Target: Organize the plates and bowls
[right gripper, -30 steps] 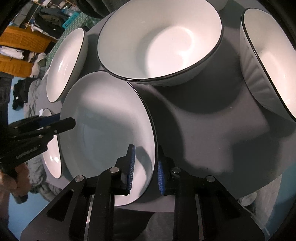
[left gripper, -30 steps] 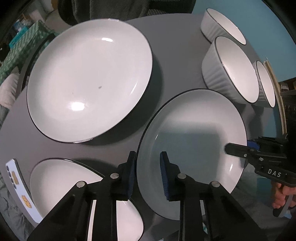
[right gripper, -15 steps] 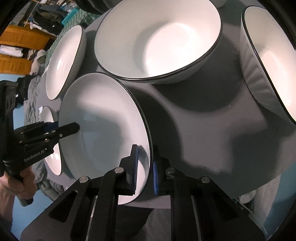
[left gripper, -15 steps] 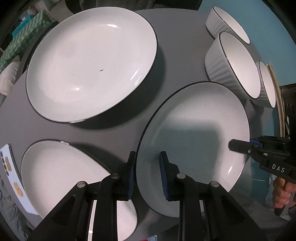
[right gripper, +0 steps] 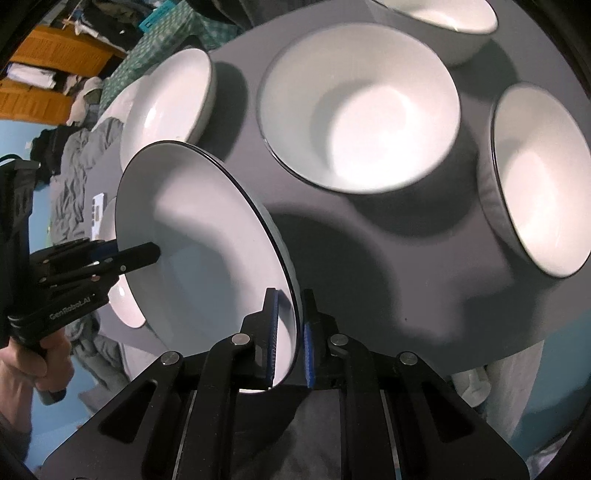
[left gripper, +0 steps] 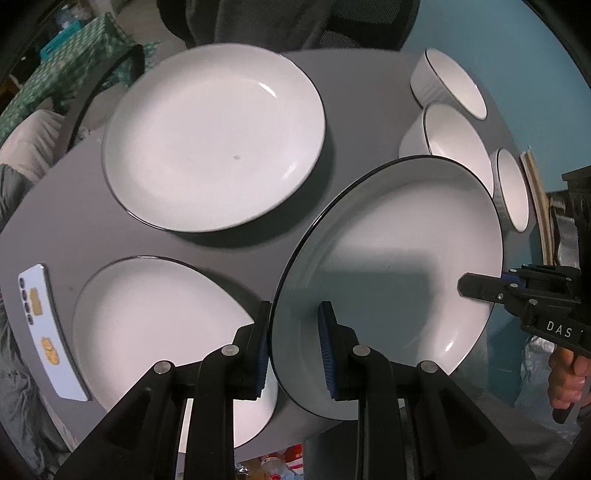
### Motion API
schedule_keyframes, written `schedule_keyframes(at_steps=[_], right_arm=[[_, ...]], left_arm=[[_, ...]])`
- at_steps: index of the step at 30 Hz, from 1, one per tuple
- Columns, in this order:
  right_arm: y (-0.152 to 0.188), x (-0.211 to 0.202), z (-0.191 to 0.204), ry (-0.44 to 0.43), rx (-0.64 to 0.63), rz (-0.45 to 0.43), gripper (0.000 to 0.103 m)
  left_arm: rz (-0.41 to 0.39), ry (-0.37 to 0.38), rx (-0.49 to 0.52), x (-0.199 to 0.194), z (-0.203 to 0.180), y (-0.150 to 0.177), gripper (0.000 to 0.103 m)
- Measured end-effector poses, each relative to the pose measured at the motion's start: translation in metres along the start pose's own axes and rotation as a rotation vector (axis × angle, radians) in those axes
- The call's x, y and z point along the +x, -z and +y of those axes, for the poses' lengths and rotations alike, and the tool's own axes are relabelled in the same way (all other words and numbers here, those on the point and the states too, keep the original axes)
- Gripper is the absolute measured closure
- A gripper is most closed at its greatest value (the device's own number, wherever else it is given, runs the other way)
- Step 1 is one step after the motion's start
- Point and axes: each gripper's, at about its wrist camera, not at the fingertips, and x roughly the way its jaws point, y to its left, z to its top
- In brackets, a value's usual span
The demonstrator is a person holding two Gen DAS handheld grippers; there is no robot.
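Note:
A white plate with a black rim is held off the grey table by both grippers. My left gripper is shut on its near rim. My right gripper is shut on the opposite rim of the same plate and also shows in the left wrist view. A second plate lies on the table at the back. A third plate lies at the front left. Three white bowls stand along the right side.
A white phone lies at the table's left edge. A green patterned cloth and a dark chair lie beyond the table's far side. The table's front edge is just below my left gripper.
The plate held by both grippers has risen off the table and tilted. The right gripper has closed tighter on its rim. The plates and bowls on the table have not moved.

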Motion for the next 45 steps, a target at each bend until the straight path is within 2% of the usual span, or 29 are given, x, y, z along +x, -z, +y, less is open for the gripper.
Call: schedule_keyframes(at_steps=[10,11,13,17,21,27,34,45], right_arm=[[-0.05,0.001,0.047,-0.01,-0.093,-0.003,0.091],[-0.054,0.002,0.051,-0.011,-0.103,-0.002,0.091],[-0.069,0.005,0.061,-0.01,-0.131,0.001,0.091],[-0.096,0.012,0.074,-0.013,-0.171,0.015,0.091],[-0.131,0.031,0.1,-0.006,-0.219,0.038,0.091],[-0.162,0.047,0.121,-0.001,-0.275,0.065,0.091],[-0.186,0.062,0.116,0.01,-0.297,0.12,0.091],[-0.202,0.078,0.102,0.006,-0.286,0.186,0.09]], left_arm=[[-0.071,-0.017,-0.092,-0.023,0.033,-0.02,0.079],[-0.078,-0.02,-0.103,-0.01,0.029,-0.01,0.079],[-0.088,-0.026,-0.128,-0.007,0.036,-0.013,0.079],[-0.094,-0.045,-0.18,-0.016,0.062,-0.024,0.078],[-0.095,-0.075,-0.225,-0.01,0.082,-0.036,0.078],[-0.085,-0.099,-0.291,-0.002,0.104,-0.054,0.078],[-0.074,-0.136,-0.32,0.006,0.114,-0.072,0.078],[-0.048,-0.165,-0.338,0.015,0.109,-0.075,0.078]])
